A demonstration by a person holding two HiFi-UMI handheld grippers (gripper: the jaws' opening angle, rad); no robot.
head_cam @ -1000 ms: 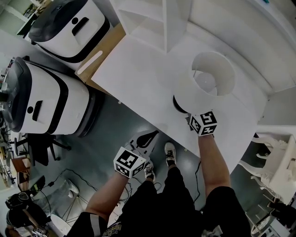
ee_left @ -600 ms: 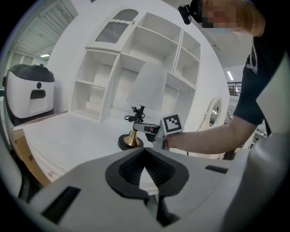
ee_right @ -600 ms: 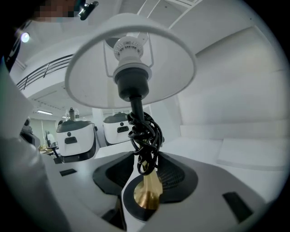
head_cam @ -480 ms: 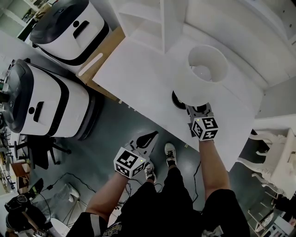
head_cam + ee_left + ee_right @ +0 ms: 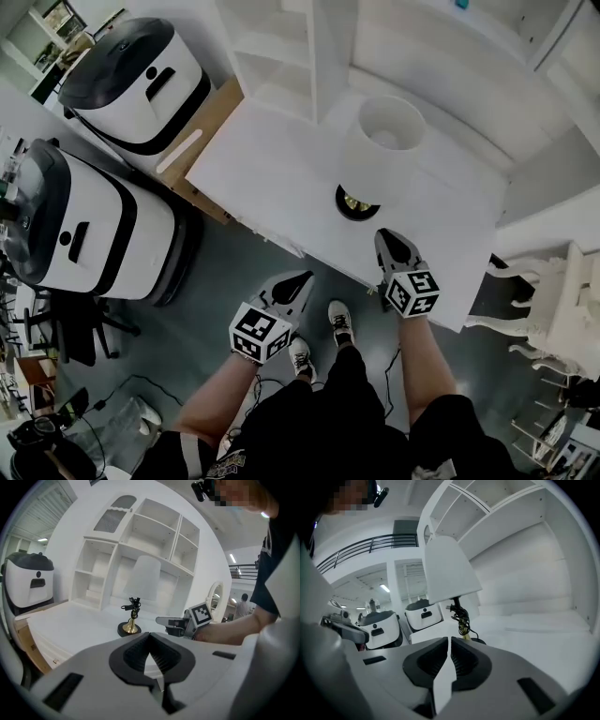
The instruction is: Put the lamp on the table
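Observation:
The lamp, with a white shade (image 5: pixel 380 141) and a dark round base (image 5: pixel 356 203), stands upright on the white table (image 5: pixel 272 159). It also shows in the left gripper view, its shade (image 5: pixel 145 576) above a brass stem and base (image 5: pixel 130 629), and close ahead in the right gripper view (image 5: pixel 447 569). My right gripper (image 5: pixel 389 239) is over the table's near edge, just short of the base. Its jaws are closing and nothing is between them (image 5: pixel 449 656). My left gripper (image 5: pixel 298 281) hangs shut and empty over the floor in front of the table (image 5: pixel 150 651).
Two white-and-black machines (image 5: pixel 131 75) (image 5: pixel 84 225) stand left of the table, with a brown board (image 5: pixel 202 122) beside them. A white shelf unit (image 5: pixel 309 47) rises behind the table. A white ornate chair (image 5: pixel 562 309) is at the right. Cables lie on the floor.
My right gripper has let go of the lamp, pulled back toward me from the base, and its jaws have come together. The lamp now stands free. The left gripper has barely moved.

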